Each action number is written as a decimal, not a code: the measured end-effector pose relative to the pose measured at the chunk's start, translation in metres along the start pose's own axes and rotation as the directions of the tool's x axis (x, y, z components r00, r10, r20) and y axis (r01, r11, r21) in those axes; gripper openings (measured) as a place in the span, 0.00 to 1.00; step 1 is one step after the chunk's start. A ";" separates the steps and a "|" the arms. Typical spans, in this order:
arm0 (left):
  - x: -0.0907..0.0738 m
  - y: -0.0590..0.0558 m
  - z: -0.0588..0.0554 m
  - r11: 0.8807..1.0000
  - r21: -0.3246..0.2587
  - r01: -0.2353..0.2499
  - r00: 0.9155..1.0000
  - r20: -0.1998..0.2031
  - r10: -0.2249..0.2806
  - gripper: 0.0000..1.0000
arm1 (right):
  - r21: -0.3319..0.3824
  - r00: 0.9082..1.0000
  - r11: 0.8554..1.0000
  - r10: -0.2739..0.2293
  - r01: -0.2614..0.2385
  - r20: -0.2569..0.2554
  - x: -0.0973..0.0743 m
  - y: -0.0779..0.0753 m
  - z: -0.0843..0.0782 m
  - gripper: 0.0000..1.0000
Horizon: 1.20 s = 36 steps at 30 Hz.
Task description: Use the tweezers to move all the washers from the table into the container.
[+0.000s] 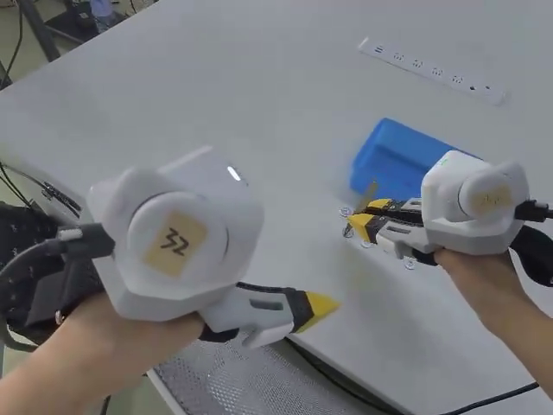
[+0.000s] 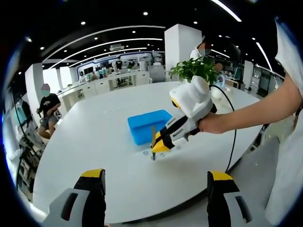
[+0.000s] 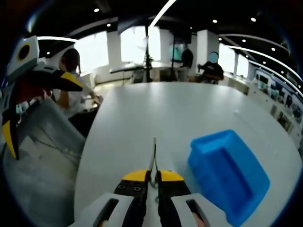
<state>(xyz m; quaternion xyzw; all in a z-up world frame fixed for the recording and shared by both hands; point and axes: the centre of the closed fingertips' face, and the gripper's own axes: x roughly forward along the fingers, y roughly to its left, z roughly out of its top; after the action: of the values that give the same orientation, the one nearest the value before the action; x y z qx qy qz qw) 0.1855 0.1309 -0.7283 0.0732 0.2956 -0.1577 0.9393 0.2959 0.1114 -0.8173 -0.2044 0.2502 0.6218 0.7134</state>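
One gripper (image 1: 356,225) angled tableward (clamping tweezers (image 3: 154,151))

Head view steep down, close over table (image 1: 259,69); gripper views low, near surface; all share blue container (image 1: 393,160).

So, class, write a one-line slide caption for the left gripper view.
Right gripper holds tweezers tip-down at washers beside the blue container on the white table; left gripper open in foreground.
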 end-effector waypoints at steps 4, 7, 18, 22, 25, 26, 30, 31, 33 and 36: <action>0.001 -0.002 0.001 1.000 0.004 0.005 1.000 -0.001 -0.005 0.91 | 0.007 1.000 1.000 -0.006 0.006 0.005 0.000 -0.001 0.000 0.03; 0.001 -0.003 0.001 1.000 0.013 0.008 1.000 -0.002 -0.008 0.91 | 0.008 1.000 1.000 -0.013 0.013 0.008 0.002 -0.002 0.000 0.03; -0.003 -0.001 -0.001 1.000 -0.003 0.006 1.000 -0.014 -0.006 0.99 | 0.007 1.000 1.000 -0.026 0.026 -0.012 0.001 -0.003 0.001 0.03; -0.005 0.000 -0.001 1.000 -0.002 0.011 1.000 -0.015 -0.011 0.99 | 0.049 1.000 0.999 -0.020 0.019 0.024 -0.005 -0.003 0.010 0.03; -0.005 0.003 -0.001 1.000 -0.006 0.003 1.000 -0.011 -0.003 0.99 | 0.063 0.999 0.998 -0.021 0.019 0.039 -0.010 -0.005 0.015 0.03; -0.005 0.004 -0.002 1.000 -0.007 -0.001 1.000 -0.012 0.001 0.99 | 0.064 0.999 0.998 -0.022 0.020 0.041 -0.011 -0.006 0.017 0.03; -0.005 0.006 -0.002 1.000 0.005 -0.011 1.000 -0.020 0.011 0.99 | 0.070 0.998 0.997 -0.023 0.019 0.059 -0.018 -0.006 0.027 0.03; -0.005 0.007 -0.002 1.000 0.010 -0.014 1.000 -0.023 0.015 0.99 | 0.068 0.998 0.997 -0.025 0.021 0.060 -0.019 -0.006 0.028 0.03; -0.004 0.008 -0.002 1.000 0.020 -0.019 0.999 -0.027 0.020 0.99 | 0.061 0.998 0.998 -0.030 0.026 0.062 -0.022 -0.007 0.031 0.03; -0.004 0.010 -0.002 1.000 0.013 -0.017 0.999 -0.031 0.017 0.99 | 0.057 0.997 0.998 -0.034 0.030 0.073 -0.026 -0.009 0.037 0.03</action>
<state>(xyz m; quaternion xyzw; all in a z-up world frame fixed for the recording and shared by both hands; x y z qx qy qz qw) 0.1843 0.1416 -0.7275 0.0844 0.3085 -0.1505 0.9355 0.3060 0.1116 -0.7722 -0.1654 0.2376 0.6104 0.7373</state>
